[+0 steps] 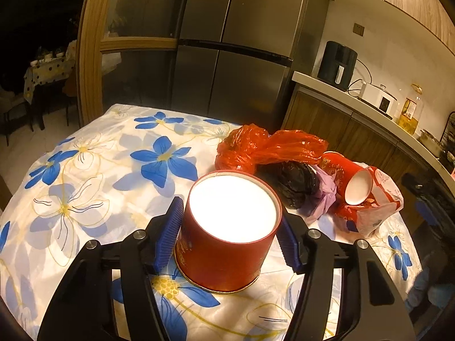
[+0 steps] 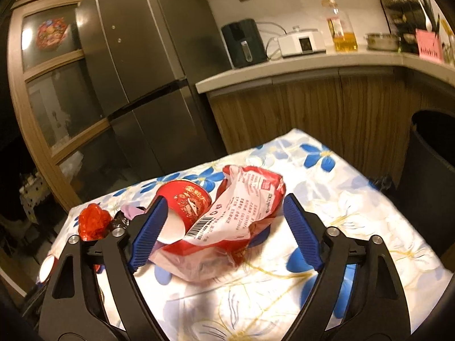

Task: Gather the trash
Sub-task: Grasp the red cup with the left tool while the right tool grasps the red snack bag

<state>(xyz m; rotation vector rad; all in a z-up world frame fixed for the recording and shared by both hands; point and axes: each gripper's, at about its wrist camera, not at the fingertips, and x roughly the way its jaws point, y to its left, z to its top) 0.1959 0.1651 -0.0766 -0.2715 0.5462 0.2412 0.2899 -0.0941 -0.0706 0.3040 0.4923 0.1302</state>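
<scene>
- The red round tub [image 1: 227,236] stood upright on the flowered tablecloth [image 1: 93,176], between the blue pads of the left gripper [image 1: 227,236]; the left pad [image 1: 169,236] looked to be against its wall and the right pad [image 1: 287,244] at its rim, though whether they truly pressed could not be told
- It looked like light, stiff cardboard with a smooth side; a hold across the middle of the wall seemed best, since a hard squeeze could dent it
- The right gripper [image 2: 224,227] stood spread around the crumpled red-and-white wrapper [image 2: 241,216], its right pad [image 2: 303,233] clear of it and its left pad [image 2: 148,233] just beside it, pinching nothing
- That wrapper seemed thin, soft and slippery, likely to fold or slide; the bunched middle looked the surest place to pinch
- A red cup [image 2: 184,201] lay on its side touching the wrapper, with an orange plastic bag [image 1: 267,147], a black bag [image 1: 293,183] and a bit of purple film [image 1: 324,196] heaped just beside it, all light and limp
- The cloth was loose and wrinkled, so it could drag along with a pull
- Behind the table stood a steel fridge [image 1: 233,56] and a counter [image 2: 284,71] with an oil bottle [image 2: 341,28]; a dark bin [image 2: 429,156] stood near the table's right edge, probably where the trash belonged
</scene>
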